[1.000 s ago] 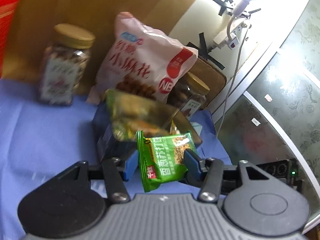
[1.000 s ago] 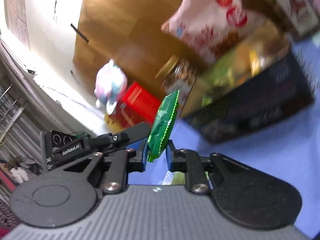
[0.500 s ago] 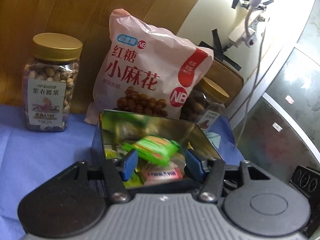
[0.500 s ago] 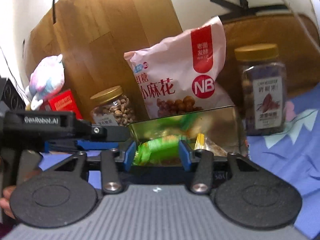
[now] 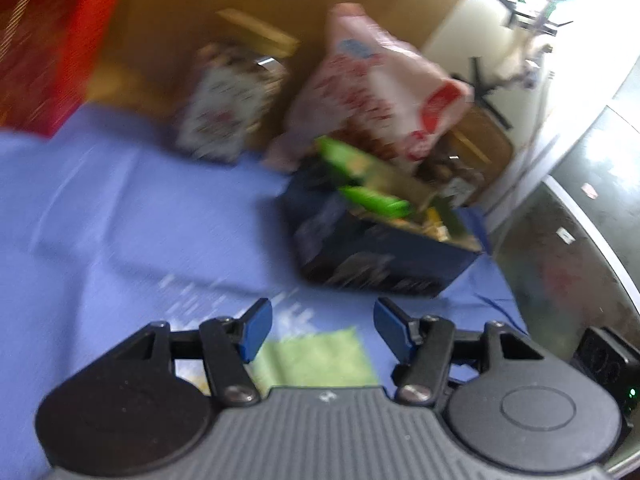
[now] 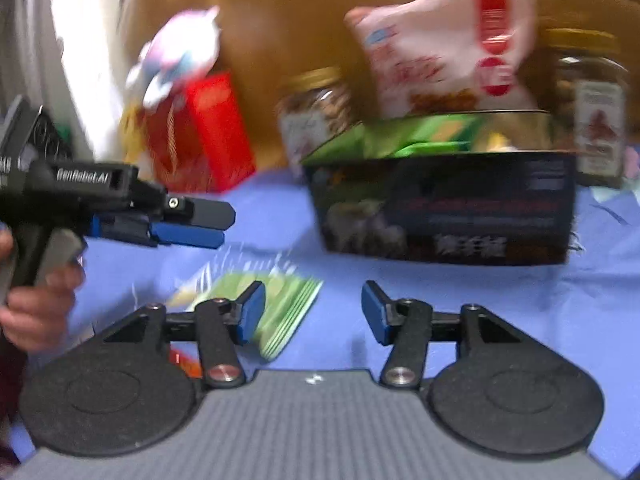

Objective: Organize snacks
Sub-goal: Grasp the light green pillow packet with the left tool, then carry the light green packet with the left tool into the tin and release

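A dark open box [image 5: 384, 256] [image 6: 448, 208] stands on the blue cloth and holds green snack packets [image 5: 372, 200] [image 6: 432, 146]. More green packets [image 5: 316, 360] [image 6: 272, 308] lie flat on the cloth just in front of both grippers. My left gripper [image 5: 322, 326] is open and empty, low over the cloth short of the box; it also shows from the side in the right wrist view [image 6: 188, 224]. My right gripper [image 6: 312, 312] is open and empty, in front of the box. Both views are blurred.
Behind the box stand a pink snack bag [image 5: 384, 92] [image 6: 448, 48], gold-lidded nut jars [image 5: 232, 100] [image 6: 316, 112] [image 6: 592, 104], a red box [image 5: 44, 44] [image 6: 200, 132] and a plush toy [image 6: 180, 56]. A glass table edge [image 5: 580, 240] lies right.
Both grippers have pulled back and down from over the box to the cloth in front of it. The green packets they held earlier now lie in the box.
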`<state>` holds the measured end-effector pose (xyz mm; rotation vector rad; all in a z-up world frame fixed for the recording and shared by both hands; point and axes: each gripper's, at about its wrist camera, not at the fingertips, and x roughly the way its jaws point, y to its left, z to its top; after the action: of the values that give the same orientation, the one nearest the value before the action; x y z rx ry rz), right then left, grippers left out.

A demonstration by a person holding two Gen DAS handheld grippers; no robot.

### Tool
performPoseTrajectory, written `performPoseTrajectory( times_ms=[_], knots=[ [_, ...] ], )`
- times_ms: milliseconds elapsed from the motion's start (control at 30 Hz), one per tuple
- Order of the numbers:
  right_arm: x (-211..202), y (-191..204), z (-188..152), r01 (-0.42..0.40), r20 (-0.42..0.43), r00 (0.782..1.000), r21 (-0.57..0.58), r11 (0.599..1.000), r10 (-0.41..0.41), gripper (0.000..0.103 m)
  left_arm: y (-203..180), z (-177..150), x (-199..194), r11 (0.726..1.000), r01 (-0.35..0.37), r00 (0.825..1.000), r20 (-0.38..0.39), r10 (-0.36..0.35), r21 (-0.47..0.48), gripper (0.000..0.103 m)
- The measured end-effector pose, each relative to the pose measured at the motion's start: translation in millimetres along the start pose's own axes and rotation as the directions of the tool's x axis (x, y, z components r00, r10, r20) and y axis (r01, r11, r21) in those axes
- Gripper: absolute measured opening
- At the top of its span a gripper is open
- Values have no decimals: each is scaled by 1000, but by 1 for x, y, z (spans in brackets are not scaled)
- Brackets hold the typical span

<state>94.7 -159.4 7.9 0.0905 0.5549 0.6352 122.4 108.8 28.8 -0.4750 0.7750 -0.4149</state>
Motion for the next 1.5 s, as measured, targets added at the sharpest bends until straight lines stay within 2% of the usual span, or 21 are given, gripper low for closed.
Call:
performPoseTrajectory(
  times_ms=[167, 333, 467, 500, 533, 633, 700, 800, 1067, 1233, 1433, 1500],
  knots=[
    [14, 18, -2, -19, -76, 997, -110, 994, 11, 66, 19, -14, -5, 997, 18, 999, -31, -20, -75, 62],
    [24, 29, -11, -12, -111, 994, -184, 983, -9, 66, 14, -23, 10, 996, 56, 995, -84, -62, -74, 62],
    [25, 35, -15, -13, -103, 995, -230, 973, -11, 64, -1, -28, 19, 997, 66, 994, -85, -69, -41, 57],
    [25, 35, -15, -12, -101, 995, -232, 973, -12, 59, -3, -29, 23, 996, 84, 991, -101, -88, -44, 50],
    [24, 34, -16, -7, -96, 995, -233, 972, -16, 57, -7, -31, 26, 995, 93, 989, -114, -97, -38, 50],
    [24, 35, -16, 4, -85, 996, -232, 973, -24, 51, -23, -37, 26, 998, 42, 994, -99, -37, 44, 50],
    [21, 36, -18, 10, -80, 996, -238, 971, -30, 49, -27, -39, 25, 998, 31, 995, -100, -26, 54, 50],
    [16, 38, -21, 25, -72, 996, -248, 969, -44, 48, -30, -41, 25, 998, 37, 994, -108, -33, 43, 50],
    [-14, 31, -38, 54, -62, 996, -183, 982, -66, 48, -54, -62, 25, 991, 77, 987, -145, -61, 108, 50],
    [-32, 34, -49, 68, -55, 995, -190, 979, -80, 51, -62, -74, 21, 986, 107, 983, -159, -86, 125, 50],
    [-40, 31, -52, 71, -48, 996, -179, 981, -81, 52, -62, -74, 18, 986, 128, 977, -182, -107, 107, 50],
    [-42, 29, -52, 69, -47, 996, -165, 984, -77, 49, -60, -73, 18, 986, 138, 975, -188, -118, 92, 49]
  ],
)
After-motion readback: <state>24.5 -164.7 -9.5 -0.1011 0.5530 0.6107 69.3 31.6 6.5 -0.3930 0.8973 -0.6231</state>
